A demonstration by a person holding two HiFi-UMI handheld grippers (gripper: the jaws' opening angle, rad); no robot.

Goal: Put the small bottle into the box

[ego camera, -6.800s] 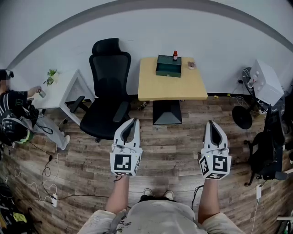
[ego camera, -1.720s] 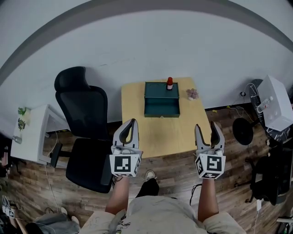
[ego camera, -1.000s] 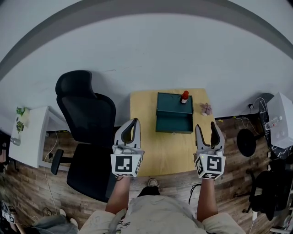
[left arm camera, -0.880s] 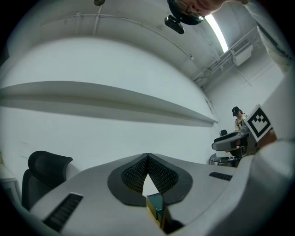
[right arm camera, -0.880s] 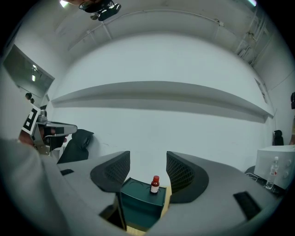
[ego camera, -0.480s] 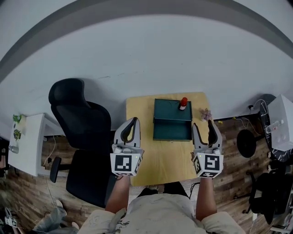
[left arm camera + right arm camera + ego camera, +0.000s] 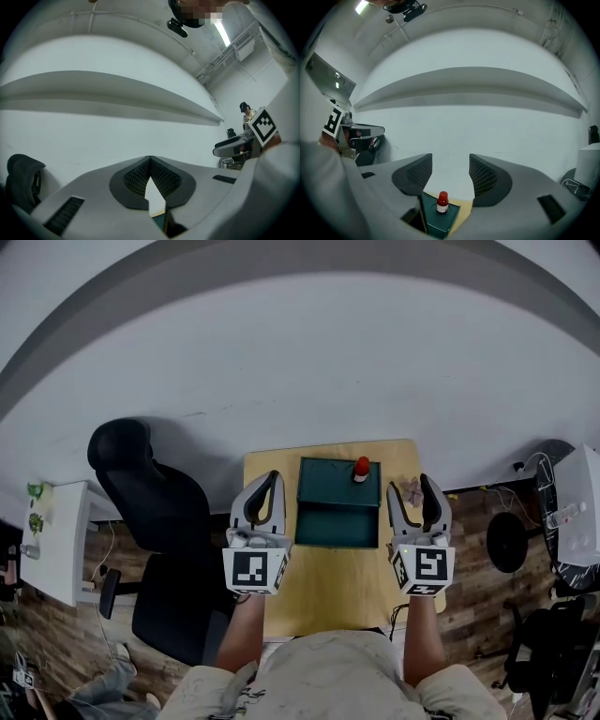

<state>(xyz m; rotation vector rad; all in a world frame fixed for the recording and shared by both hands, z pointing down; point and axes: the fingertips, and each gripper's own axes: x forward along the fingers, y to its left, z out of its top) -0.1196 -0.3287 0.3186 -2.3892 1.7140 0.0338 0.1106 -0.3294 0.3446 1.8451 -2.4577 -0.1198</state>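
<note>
- Your left hand-held gripper [image 7: 270, 486] hovers over the left part of the surface [image 7: 328, 589], just beside the left side of the box [image 7: 337, 521].
- In the left gripper view, the left hand-held gripper [image 7: 150, 161] has its ribbed pads meeting at the tips. Nothing is caught between them. Only a thin sliver of pale wall and a bit of the box show through the slit below the tips.
- Your right hand-held gripper [image 7: 411, 487] hovers over the right part of the surface, just beside the right side of the box.
- In the right gripper view, the right hand-held gripper [image 7: 451, 165] has its jaws standing well apart and holds nothing.
- The small bottle [image 7: 361, 468] has a red cap and stands upright on the upper face of the box, near its far right corner.
- From your right gripper view, the small bottle [image 7: 442, 202] appears low in the gap between the jaws. It lies beyond them and touches neither.
- The box [image 7: 435, 226] is dark green and sits toward the far edge of the light wooden surface, close to the white wall [image 7: 309, 371].
- The two grippers are level with each other and point toward the wall, with the box between them.
- A black office chair [image 7: 141, 502] stands to the left of the surface. Its headrest [image 7: 21, 176] shows at the left edge of the left gripper view.
</note>
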